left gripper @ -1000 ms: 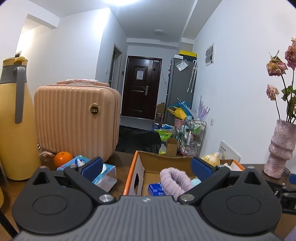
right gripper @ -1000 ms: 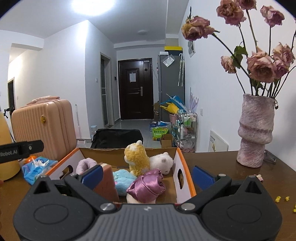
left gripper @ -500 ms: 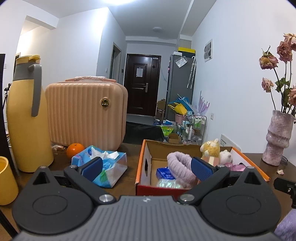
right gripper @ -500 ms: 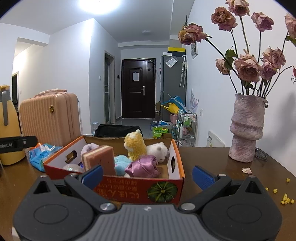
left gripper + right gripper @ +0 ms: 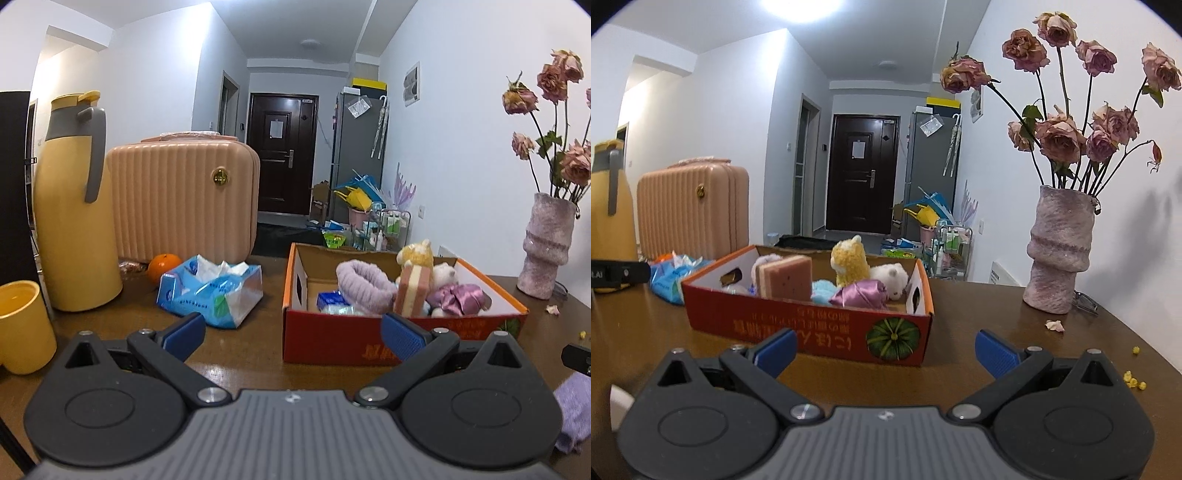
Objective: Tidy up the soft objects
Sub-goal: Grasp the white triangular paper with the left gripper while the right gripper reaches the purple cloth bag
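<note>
In the red box (image 5: 827, 325), heaped plush toys (image 5: 849, 264).

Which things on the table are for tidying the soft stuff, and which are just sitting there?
For the job: cardboard box, yellow plush alpaca, white plush toy, purple satin scrunchie, sponge, fuzzy lilac headband.

Just sitting there: vase of dried roses, peach suitcase, yellow flask, yellow cup, orange, tissue pack.
</note>
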`<state>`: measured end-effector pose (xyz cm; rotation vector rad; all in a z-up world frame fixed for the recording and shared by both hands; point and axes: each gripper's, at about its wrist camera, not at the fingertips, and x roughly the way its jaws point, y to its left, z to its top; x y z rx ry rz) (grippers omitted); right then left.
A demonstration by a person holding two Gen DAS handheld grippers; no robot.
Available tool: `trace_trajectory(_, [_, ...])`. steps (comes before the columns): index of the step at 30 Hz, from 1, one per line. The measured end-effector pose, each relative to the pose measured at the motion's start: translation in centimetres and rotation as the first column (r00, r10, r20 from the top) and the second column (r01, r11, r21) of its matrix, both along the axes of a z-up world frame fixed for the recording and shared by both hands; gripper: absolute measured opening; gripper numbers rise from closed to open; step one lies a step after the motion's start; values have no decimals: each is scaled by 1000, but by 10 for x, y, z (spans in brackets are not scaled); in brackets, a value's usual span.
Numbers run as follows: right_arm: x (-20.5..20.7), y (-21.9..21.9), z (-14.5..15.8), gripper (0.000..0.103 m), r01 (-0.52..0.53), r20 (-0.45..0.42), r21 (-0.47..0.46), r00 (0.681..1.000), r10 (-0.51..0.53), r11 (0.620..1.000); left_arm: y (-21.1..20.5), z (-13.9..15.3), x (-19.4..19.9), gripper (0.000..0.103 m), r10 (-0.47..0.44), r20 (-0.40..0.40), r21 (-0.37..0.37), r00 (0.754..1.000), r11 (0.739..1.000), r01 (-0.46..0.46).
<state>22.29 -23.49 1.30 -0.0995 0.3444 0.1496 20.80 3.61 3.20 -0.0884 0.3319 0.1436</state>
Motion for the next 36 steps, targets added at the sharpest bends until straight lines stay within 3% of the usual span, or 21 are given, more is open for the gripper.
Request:
trace_trajectory(9, [-16, -5, -22, 103, 14, -72, -78, 997, -19, 997, -8, -19, -21, 103, -36, -71, 22, 997, 999, 37])
trace_trajectory(25, [-22, -20, -36, 103, 46, -139, -84, 989, -58, 995, -28, -53, -39, 102, -155, -234, 69, 960, 982, 175])
trace_trajectory(27, [-22, -21, -37, 103, 47, -145, -85, 988, -59, 995, -29, -55, -39, 95, -171, -251, 66, 953, 979, 194])
trace_trajectory(30, [-21, -21, -38, 103, 49, -151, -82, 987, -61, 995, -29, -57, -37, 71, -190, -268, 54, 944, 976, 211])
trace_trajectory(32, [-20, -21, -39, 103, 49, -155, -81, 986, -61, 996, -28, -60, -33, 41, -205, -290, 31, 935, 974, 223])
trace_trajectory(34, [-20, -21, -39, 103, 48, -158, -82, 986, -60, 995, -26, -61, -31, 24, -214, -308, 11, 927, 973, 229])
trace_trajectory(36, [-19, -21, -40, 103, 48, -161, -83, 985, -61, 995, -24, -61, -31, 24, -220, -303, -1, 927, 973, 230])
